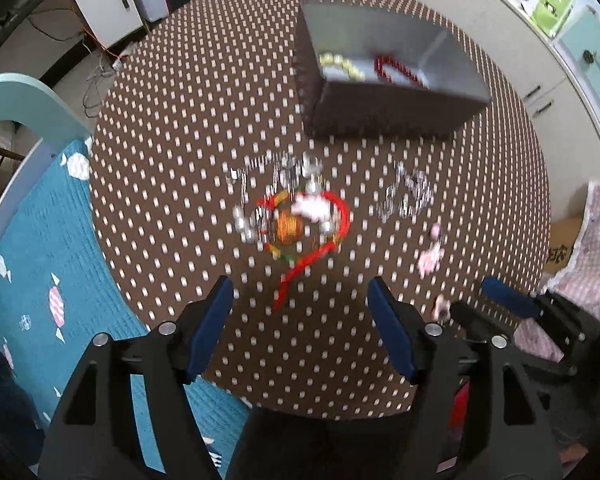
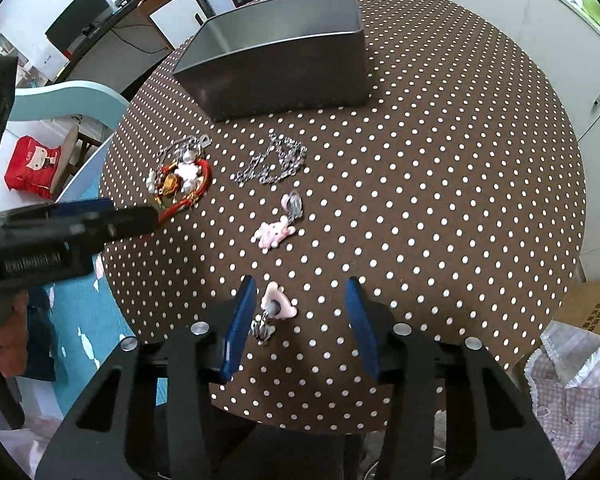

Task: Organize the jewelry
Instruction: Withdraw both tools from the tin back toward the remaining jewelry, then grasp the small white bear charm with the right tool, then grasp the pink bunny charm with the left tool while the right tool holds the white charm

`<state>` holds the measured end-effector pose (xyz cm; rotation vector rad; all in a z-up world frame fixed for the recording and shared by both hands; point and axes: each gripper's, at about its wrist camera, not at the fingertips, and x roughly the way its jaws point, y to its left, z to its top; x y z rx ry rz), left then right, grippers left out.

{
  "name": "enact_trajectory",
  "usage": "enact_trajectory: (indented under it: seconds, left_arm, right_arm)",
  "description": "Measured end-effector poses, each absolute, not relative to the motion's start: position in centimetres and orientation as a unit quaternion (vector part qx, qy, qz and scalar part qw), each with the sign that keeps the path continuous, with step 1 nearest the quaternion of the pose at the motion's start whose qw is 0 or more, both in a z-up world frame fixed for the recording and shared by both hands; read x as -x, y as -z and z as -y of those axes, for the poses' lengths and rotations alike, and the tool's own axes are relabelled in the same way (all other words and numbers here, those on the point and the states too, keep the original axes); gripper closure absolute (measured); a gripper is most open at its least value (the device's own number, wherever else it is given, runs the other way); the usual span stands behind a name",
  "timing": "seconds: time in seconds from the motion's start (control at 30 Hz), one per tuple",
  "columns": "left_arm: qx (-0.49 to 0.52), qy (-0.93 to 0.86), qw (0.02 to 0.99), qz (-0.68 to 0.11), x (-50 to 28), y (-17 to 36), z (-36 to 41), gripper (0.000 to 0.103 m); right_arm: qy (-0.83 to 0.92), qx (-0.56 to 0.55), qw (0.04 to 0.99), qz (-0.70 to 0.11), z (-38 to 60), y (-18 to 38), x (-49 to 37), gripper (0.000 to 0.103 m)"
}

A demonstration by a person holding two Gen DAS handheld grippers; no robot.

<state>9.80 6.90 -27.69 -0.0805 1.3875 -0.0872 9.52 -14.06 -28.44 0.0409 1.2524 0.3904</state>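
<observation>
Left gripper (image 1: 300, 332) hangs steeply nose-down over the near-left part of the dotted worktop (image 2: 440, 200). Its fingers (image 1: 212, 328) stand well apart with nothing between them. Left view is motion-blurred, so fine detail is out.

Directly ahead of those fingers lies the red-cord cluster (image 1: 300, 224): red cord, orange charm, silver beads, a pale pink piece, all tangled. Its red tail runs back toward the gap between the fingers, so the long axis lies roughly along the approach line. Judgement: the left side is clearly the nearer one for this pile.

Next over, the silver chain (image 2: 272, 164) sits heaped between the two grippers' lanes, well apart from both.

Right of that, the pink bunny charm (image 2: 274, 232) lies ahead of the right gripper, on its centreline, not reached.

Right gripper (image 2: 300, 320): fingers partly open, not pressing on anything. The pink heart charm (image 2: 278, 300) lies on the worktop between them, hard up toward the left finger (image 2: 240, 324), with its small metal clasp trailing back toward the gripper body. Offset matters: judgement, shift slightly left to centre it before closing, or the left pad may nudge it first.

The grey box (image 2: 292, 64) sits at the far side, open; in the left view it holds pale beads (image 1: 342, 66) and a red bead string (image 1: 398, 70).
</observation>
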Motion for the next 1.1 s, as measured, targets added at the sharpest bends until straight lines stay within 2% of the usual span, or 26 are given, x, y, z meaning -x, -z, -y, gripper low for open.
enact_trajectory:
  seconds: [0.17, 0.23, 0.47, 0.5, 0.63, 1.1]
  left_arm:
    - [0.035, 0.049, 0.764, -0.642, -8.6, 28.2, -7.0, 0.033]
    - [0.037, 0.051, 0.765, -0.641, -8.0, 28.3, -7.0, 0.033]
    - [0.036, 0.054, 0.759, -0.648, -6.6, 28.7, -8.1, 0.031]
    - [0.035, 0.055, 0.758, -0.649, -6.5, 28.7, -8.0, 0.028]
    - [0.029, 0.061, 0.755, -0.652, -5.7, 29.1, -7.9, 0.028]
    - [0.020, 0.088, 0.766, -0.637, -5.7, 28.0, -6.7, 0.028]
  right_arm:
    - [-0.181, -0.019, 0.790, -0.586, 13.6, 28.6, -8.7, 0.062]
    - [-0.185, -0.016, 0.789, -0.586, 13.3, 28.6, -8.3, 0.067]
    - [-0.185, -0.021, 0.781, -0.596, 12.5, 29.8, -6.9, 0.075]
    - [-0.183, -0.016, 0.785, -0.591, 12.3, 29.8, -6.7, 0.077]
    - [-0.170, 0.003, 0.794, -0.584, 11.7, 29.9, -6.0, 0.091]
    - [-0.158, -0.022, 0.801, -0.577, 13.2, 29.6, -6.5, 0.091]
